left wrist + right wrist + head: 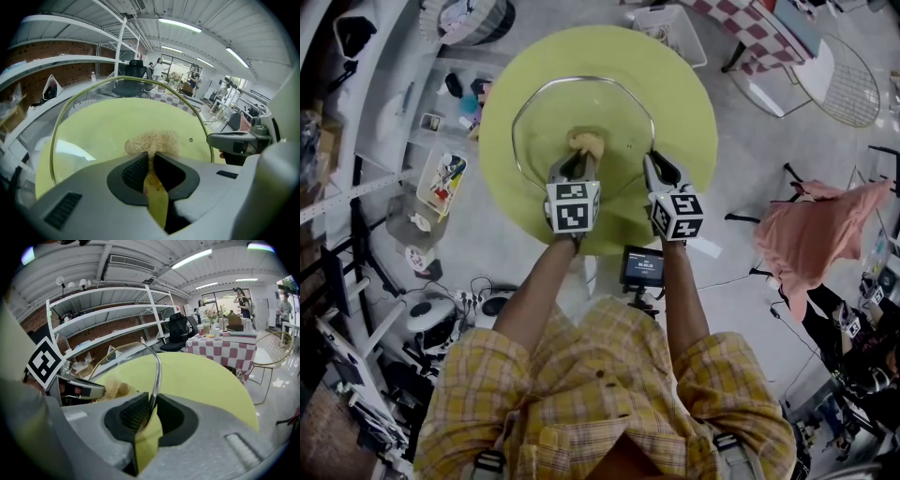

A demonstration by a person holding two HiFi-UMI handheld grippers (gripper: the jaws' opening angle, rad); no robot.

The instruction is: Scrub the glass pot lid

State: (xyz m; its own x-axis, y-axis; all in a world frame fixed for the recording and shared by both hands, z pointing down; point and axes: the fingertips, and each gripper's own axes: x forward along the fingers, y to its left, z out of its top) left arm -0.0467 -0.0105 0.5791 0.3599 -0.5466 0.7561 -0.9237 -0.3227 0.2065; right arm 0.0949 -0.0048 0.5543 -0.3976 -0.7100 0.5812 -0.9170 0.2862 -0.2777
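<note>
We reach both forearms straight out from the body, near parallel, bare from the rolled yellow plaid sleeves [581,394], with the two grippers side by side over the near half of the round yellow-green table [689,103].

Our right gripper [654,171] is clamped on the glass pot lid [581,108]. In the right gripper view its jaws [152,411] pinch the metal rim of the lid [157,371], and the rim curves up and away to the left from the pinch. We see the lid there nearly edge-on, so it stands tilted above the table rather than flat. We cannot tell whether its lower edge touches the tabletop.

Our left gripper [581,167] is closed on a tan fibrous scrubber [586,143]. In the left gripper view the jaws [151,161] are drawn tight around the scrubber's narrow end, and its frayed head [154,141] spreads just beyond the fingertips, pressed against the face of the lid [103,122] near its middle. The table's yellow shows through the glass.

The left wrist points the gripper at the glass; the right gripper [236,143] sits just beside it, at the lid's right edge.
</note>
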